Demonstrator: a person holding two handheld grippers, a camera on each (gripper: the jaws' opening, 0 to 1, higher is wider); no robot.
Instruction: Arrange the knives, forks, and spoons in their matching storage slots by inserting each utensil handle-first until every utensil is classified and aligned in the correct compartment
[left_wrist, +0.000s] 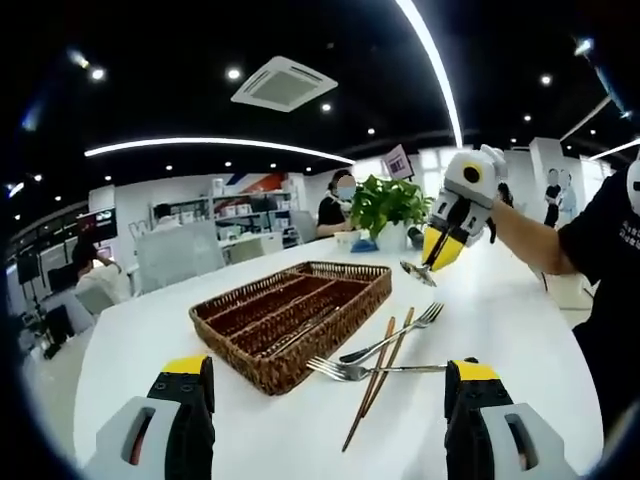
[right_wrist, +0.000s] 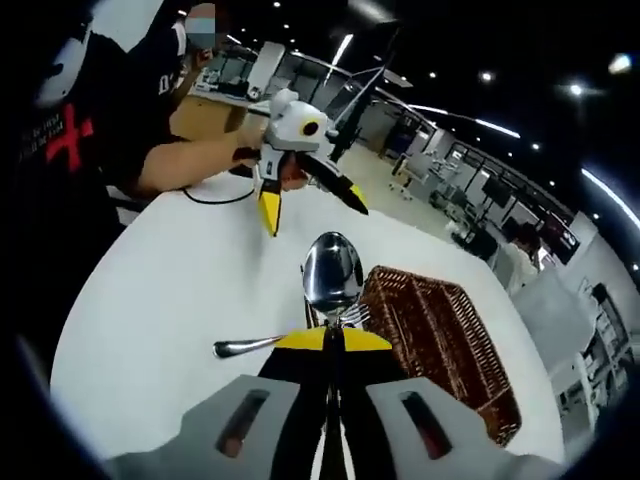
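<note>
White round desk (left_wrist: 520, 310) carries brown wicker divided tray (left_wrist: 292, 318). Shiny steel spoon (right_wrist: 332, 272) is clamped in right tongs (right_wrist: 333, 340); left tongs (left_wrist: 330, 385) are held open, nothing gripped.

No lettering on the signs or the person's shirt (right_wrist: 60, 140) is legible.

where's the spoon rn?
Clamped in the right hand-held gripper, the spoon is held above the table, beside the wicker tray.

Open office: dark ceiling (left_wrist: 200, 40) with curved light strips (left_wrist: 215, 143), white table (left_wrist: 520, 320), potted plant (left_wrist: 388, 205), shelving (left_wrist: 245, 212).
</note>
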